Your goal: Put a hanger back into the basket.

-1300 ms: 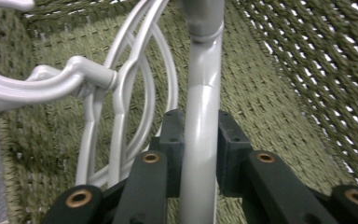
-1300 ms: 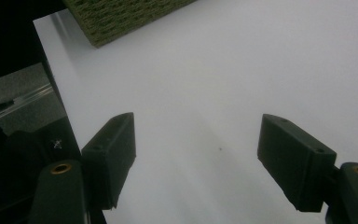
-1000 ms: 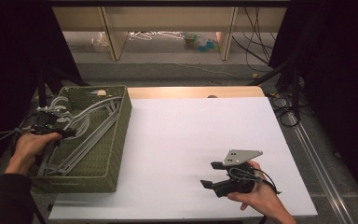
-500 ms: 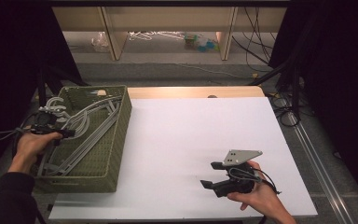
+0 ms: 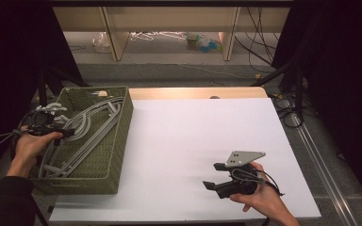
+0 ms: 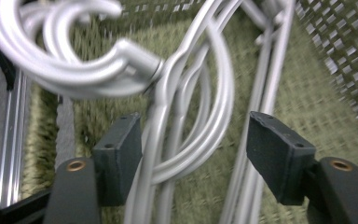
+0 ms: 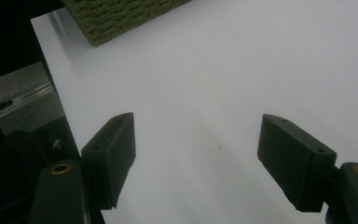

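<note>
Left gripper (image 6: 193,154), jaws spread, straddles tangled hangers (image 6: 182,93) in a green basket (image 5: 118,141); a lift could drag several out together. Right gripper (image 7: 200,158) rests open-jawed over the table (image 5: 193,127).

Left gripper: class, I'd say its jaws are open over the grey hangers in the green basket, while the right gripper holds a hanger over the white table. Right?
Not quite. The right gripper holds nothing: the right gripper view shows its jaws open over the bare white table. The rest stands.
</note>
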Motion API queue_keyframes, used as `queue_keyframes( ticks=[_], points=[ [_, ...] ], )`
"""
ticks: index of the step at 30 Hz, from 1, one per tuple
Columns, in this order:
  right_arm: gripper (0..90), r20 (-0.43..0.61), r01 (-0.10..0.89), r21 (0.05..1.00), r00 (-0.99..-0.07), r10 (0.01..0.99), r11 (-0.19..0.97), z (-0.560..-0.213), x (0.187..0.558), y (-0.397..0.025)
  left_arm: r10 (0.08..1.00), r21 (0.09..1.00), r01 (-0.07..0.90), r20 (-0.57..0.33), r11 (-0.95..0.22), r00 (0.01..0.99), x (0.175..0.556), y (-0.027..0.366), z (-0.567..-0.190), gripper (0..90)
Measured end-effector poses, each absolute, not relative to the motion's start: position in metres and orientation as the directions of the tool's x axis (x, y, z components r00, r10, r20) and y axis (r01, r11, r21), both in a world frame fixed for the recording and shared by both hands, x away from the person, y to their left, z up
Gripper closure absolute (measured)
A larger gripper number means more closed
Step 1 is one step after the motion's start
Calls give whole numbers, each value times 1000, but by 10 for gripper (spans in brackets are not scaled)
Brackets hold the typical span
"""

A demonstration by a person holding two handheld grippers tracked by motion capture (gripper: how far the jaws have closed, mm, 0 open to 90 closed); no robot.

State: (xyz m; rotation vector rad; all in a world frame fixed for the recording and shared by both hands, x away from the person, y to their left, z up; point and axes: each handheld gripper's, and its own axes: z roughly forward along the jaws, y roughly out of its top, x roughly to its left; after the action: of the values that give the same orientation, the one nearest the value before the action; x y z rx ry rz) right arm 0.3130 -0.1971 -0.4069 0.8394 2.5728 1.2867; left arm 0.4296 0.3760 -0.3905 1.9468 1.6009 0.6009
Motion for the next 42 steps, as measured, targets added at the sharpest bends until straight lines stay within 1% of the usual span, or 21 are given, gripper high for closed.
queue_keyframes(
  ticks=[3,5,8,9,10,12,14,20,24,28,33,36,37,39,41,42],
  points=[
    [264,112,415,776,-832,543,475,-407,313,-197,978,703,701,-37,-120,205,422,369,-383,314],
    [262,115,417,776,-831,544,474,-407,314,-198,969,713,687,-40,-145,245,415,366,-377,303],
    [249,117,422,777,-826,552,467,-407,314,-198,957,751,646,-71,-133,281,406,358,-373,280],
    [246,114,418,781,-827,551,465,-408,315,-198,955,763,634,-79,-127,287,403,355,-372,270],
    [236,114,418,781,-825,553,463,-408,315,-198,956,784,614,-106,-88,272,400,350,-373,266],
    [210,114,421,784,-820,560,456,-409,315,-198,953,801,593,-114,-79,281,394,344,-373,241],
    [208,114,420,788,-818,564,449,-410,316,-198,946,814,577,-130,-70,298,388,338,-373,210],
    [194,111,410,804,-816,568,432,-412,318,-199,927,844,530,-132,-81,352,372,318,-371,193],
    [192,110,405,811,-815,569,423,-413,319,-200,902,860,507,-176,-54,395,364,301,-370,189],
    [192,109,403,815,-812,573,417,-413,318,-200,884,868,484,-141,-106,446,356,278,-370,189],
    [192,106,403,819,-807,581,410,-414,318,-200,851,875,463,-133,-140,509,344,250,-373,189],
    [191,117,408,816,-809,575,408,-414,318,-199,844,889,439,-131,-132,519,336,237,-377,190],
    [191,107,403,818,-807,580,411,-415,318,-198,838,891,433,-128,-138,531,335,235,-378,193],
    [190,104,404,817,-805,584,411,-415,318,-197,828,890,437,-146,-128,541,332,228,-381,192],
    [190,110,406,815,-809,578,414,-416,317,-196,813,894,423,-134,-147,566,330,224,-382,193],
    [190,108,403,815,-811,575,416,-416,317,-196,813,895,425,-145,-136,564,328,221,-384,192]
  ],
)
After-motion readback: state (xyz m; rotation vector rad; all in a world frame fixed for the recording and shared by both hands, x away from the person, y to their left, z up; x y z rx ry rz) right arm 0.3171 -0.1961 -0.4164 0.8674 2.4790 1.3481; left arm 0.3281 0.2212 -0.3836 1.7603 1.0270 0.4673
